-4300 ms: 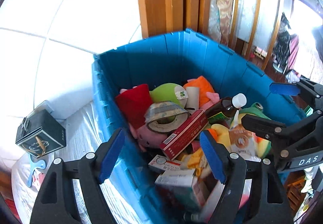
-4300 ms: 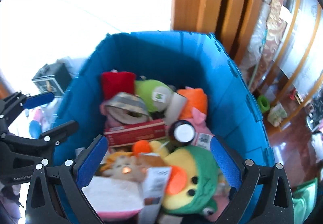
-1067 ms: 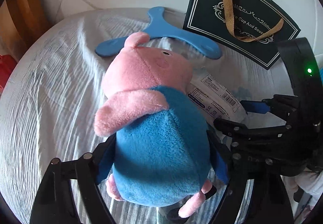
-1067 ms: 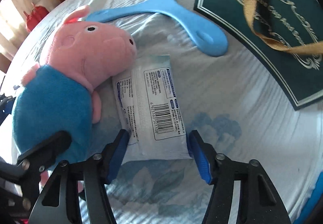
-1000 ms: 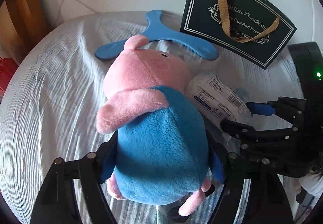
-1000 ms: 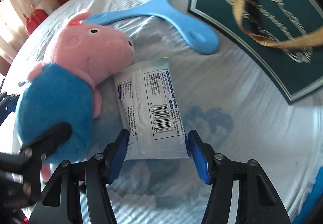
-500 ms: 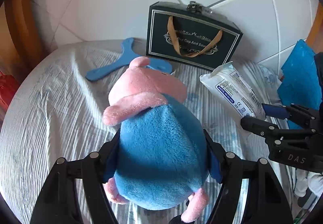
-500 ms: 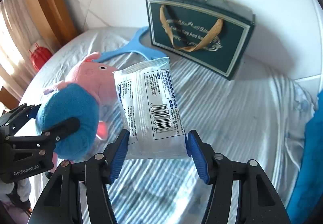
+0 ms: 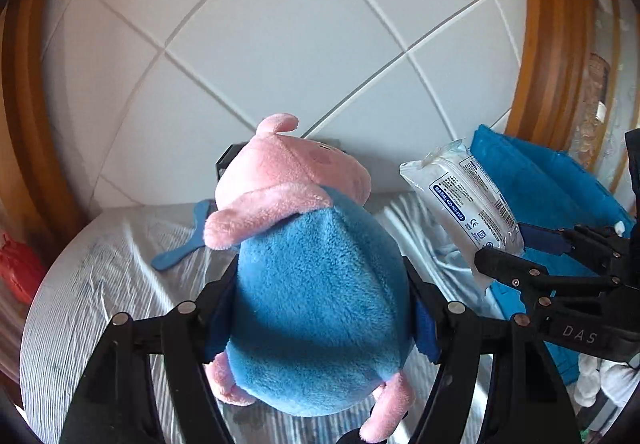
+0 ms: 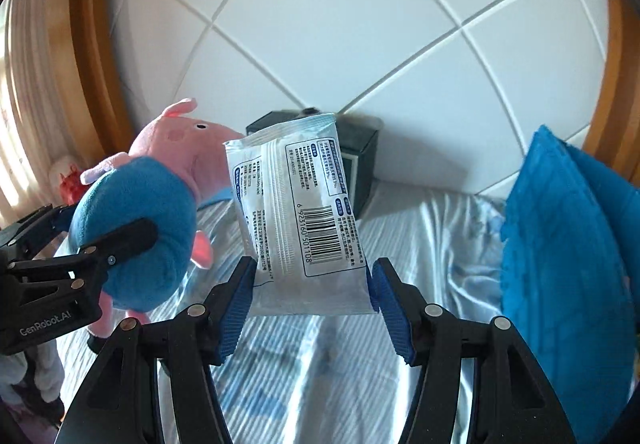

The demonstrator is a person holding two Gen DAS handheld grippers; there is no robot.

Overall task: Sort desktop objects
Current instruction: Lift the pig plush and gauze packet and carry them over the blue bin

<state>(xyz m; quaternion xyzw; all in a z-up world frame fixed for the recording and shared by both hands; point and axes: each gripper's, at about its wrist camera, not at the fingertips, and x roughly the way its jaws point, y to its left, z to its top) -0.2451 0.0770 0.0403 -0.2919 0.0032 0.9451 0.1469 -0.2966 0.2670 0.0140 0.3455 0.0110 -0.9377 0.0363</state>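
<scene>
The blue storage bin (image 10: pixel 572 244) was the biggest thing in view and served as the anchor: it stood at the right edge of the striped bedsheet (image 10: pixel 420 244), against the white padded headboard (image 9: pixel 280 44), and both carried items hung to its left, clear of the sheet. Largest of the two was the pig plush toy (image 9: pixel 316 292), pink-headed with a blue body, well left of the bin; the left gripper (image 9: pixel 320 318) was clamped on its round belly, the blue pads sunk into the fur on both sides, probably because the soft body gives a firmer hold there than the head or limbs would. Nearer the bin, the white sealed packet (image 10: pixel 298 220) with a printed barcode stood upright in the right gripper (image 10: pixel 312 298), its lower edge pinched between the pads so the flat pouch would not fold over. Farther from the bin, behind the plush, sat the dark green gift box (image 10: pixel 356 160) against the headboard, and beyond it a sliver of the blue three-armed boomerang (image 9: pixel 186 240) lay on the sheet. Both loads looked lifted for the bin — neither was over its rim.
</scene>
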